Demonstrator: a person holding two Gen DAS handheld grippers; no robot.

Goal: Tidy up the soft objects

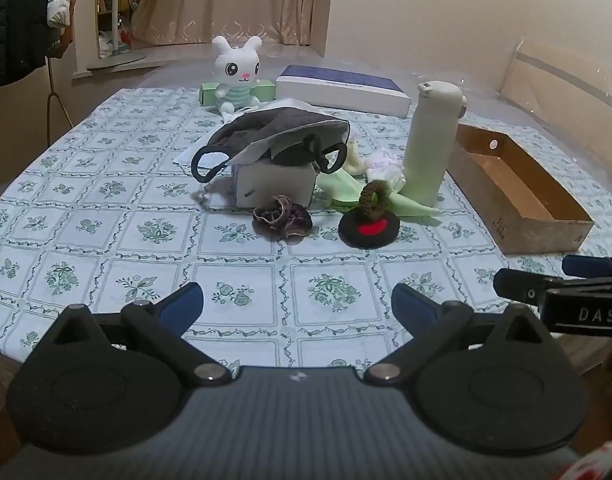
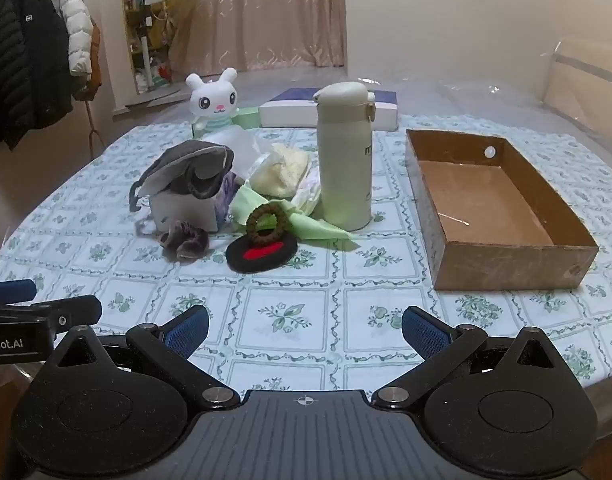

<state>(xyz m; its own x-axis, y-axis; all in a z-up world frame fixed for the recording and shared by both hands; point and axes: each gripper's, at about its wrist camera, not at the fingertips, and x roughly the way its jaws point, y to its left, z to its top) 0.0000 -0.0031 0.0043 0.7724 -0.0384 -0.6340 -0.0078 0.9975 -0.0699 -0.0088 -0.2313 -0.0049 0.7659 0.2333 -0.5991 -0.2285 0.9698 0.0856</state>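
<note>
Both claws hang wide apart and empty above the near edge of the desk (image 2: 306, 320): the left claw (image 1: 297, 304) faces the heap of soft things, the right claw (image 2: 306, 328) sits closer to the cardboard box (image 2: 506, 256). Nothing is picked up yet, so the sorting looks to be at its very start.

The soft things lie bunched mid-desk: a dark scrunchie (image 1: 283, 222), a black pad with a red patch (image 1: 369, 229) with a brown hair ring (image 1: 376, 198) leaning on it, a green cloth (image 1: 342, 190), and grey masks (image 1: 273, 132) draped over a small white box (image 1: 273, 186). A plush rabbit (image 1: 237, 72) sits at the far side. The cardboard box stands empty, well apart from the heap, beyond a pale bottle (image 1: 430, 140).

The likely next move is a reach to the nearest loose piece, the scrunchie or the hair ring, closing low against the cloth without nudging the bottle.
</note>
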